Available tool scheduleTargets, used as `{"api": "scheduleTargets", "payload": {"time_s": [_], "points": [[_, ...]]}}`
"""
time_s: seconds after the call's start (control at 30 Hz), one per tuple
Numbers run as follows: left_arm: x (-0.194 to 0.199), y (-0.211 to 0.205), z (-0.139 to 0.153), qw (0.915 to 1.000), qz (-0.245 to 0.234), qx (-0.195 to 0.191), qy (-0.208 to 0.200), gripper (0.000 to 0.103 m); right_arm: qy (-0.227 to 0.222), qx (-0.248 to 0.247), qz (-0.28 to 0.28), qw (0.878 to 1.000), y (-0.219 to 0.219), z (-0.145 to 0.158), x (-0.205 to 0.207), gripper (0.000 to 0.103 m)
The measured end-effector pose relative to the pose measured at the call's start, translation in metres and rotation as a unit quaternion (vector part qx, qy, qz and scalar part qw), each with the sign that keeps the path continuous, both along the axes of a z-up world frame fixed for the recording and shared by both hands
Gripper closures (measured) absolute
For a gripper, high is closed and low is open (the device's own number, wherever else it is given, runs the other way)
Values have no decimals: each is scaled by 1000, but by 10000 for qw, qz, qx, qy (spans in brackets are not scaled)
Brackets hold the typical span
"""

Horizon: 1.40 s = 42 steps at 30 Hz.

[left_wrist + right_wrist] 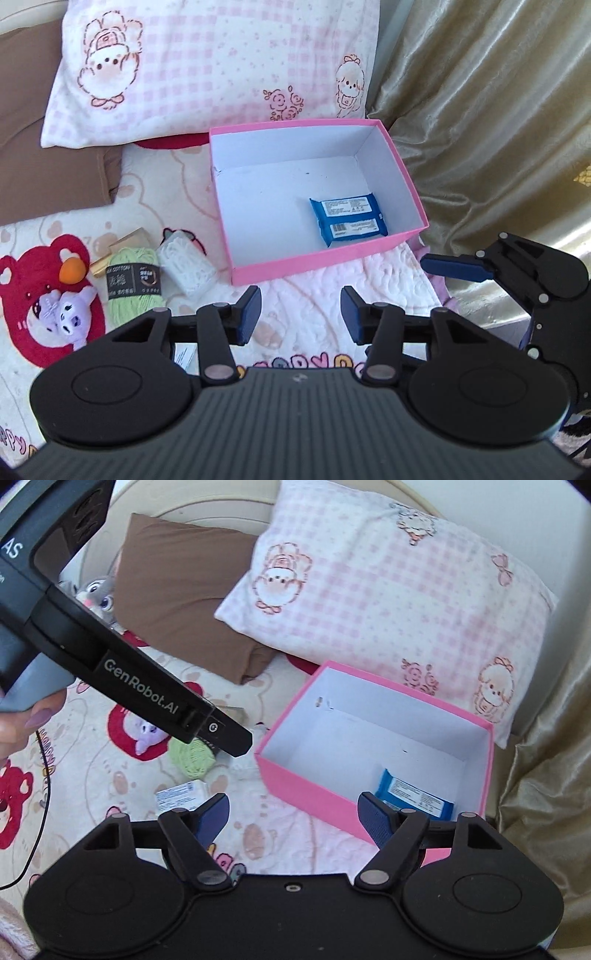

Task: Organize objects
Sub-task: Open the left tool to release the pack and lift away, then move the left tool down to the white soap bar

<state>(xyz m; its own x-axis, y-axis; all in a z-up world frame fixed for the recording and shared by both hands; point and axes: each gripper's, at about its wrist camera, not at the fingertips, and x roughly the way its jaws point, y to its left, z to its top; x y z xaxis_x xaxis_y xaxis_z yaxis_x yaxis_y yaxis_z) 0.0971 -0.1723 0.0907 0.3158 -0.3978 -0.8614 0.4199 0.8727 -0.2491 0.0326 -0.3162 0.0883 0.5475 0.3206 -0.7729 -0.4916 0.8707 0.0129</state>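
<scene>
Blue and glossy, the wipes packet (348, 219) lies flat, label side up, in the near right corner of the pink box (314, 264), its long axis running roughly along the box's near wall. White floor fills the box's remaining space, open to the far and left walls. The box sits on a cartoon-print bed blanket (306, 299), its far edge close to a pink checked pillow (207, 62) and its right side near a gold curtain (491, 110).

Left of the box, on the blanket, lie a white lace roll (186, 267), a green yarn skein (133, 286), a small gold box (122, 245), an orange ball (73, 274) and a purple plush toy (68, 314); a white carton (181, 799) lies nearer, and clear blanket separates these from the box.

Both tools are tilted downward above the blanket in front of the box. The left hand-held gripper (301, 314) has its jaws apart with nothing between them. The right hand-held gripper (293, 818) stands wider, also empty, its right finger (376, 821) over the box's near wall. A hand (22, 716) grips the left tool's handle.
</scene>
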Motion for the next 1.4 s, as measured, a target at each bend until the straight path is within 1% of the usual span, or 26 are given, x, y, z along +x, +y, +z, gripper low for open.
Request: {"api": "scheduleTargets", "payload": {"time_s": [0.13,0.2,0.3,0.37,0.5,0.63,0.73,0.9,0.97,1.1,1.17,1.27,1.4], "points": [[-14,28,-6,9997,117,106,182,55,-18,-14,407,9992,27,-1,-12,19],[-21,43,-11,9993,225,135,281,52,8,17,638,9980,39,-1,-16,16],[-30,62,-18,9984,343,175,411,46,-24,40,959,9954,56,-2,-22,14],[-35,73,-23,9980,401,231,432,44,-24,44,1113,9938,66,-4,-25,14],[-44,93,-32,9969,528,185,553,39,33,74,1406,9900,82,-12,-26,14],[-49,109,-45,9960,650,77,601,38,-114,68,1870,9823,95,-25,-33,13],[-50,120,-60,9956,736,0,576,37,-151,70,1947,9807,105,-41,-29,14],[-50,142,-94,9947,886,-61,522,37,16,108,1905,9816,117,-71,-19,13],[-47,152,-113,9933,980,-84,610,37,28,73,1957,9806,122,-83,-16,14],[-41,173,-150,9904,1120,-261,762,37,112,60,1893,9818,128,-105,-4,13],[-41,180,-166,9912,1049,-357,723,37,114,74,1834,9829,129,-117,2,13],[-41,189,-185,9915,973,-452,733,38,177,-42,1803,9834,131,-137,8,14],[-39,195,-202,9909,921,-667,719,39,45,-168,1895,9817,134,-153,14,14]]}}
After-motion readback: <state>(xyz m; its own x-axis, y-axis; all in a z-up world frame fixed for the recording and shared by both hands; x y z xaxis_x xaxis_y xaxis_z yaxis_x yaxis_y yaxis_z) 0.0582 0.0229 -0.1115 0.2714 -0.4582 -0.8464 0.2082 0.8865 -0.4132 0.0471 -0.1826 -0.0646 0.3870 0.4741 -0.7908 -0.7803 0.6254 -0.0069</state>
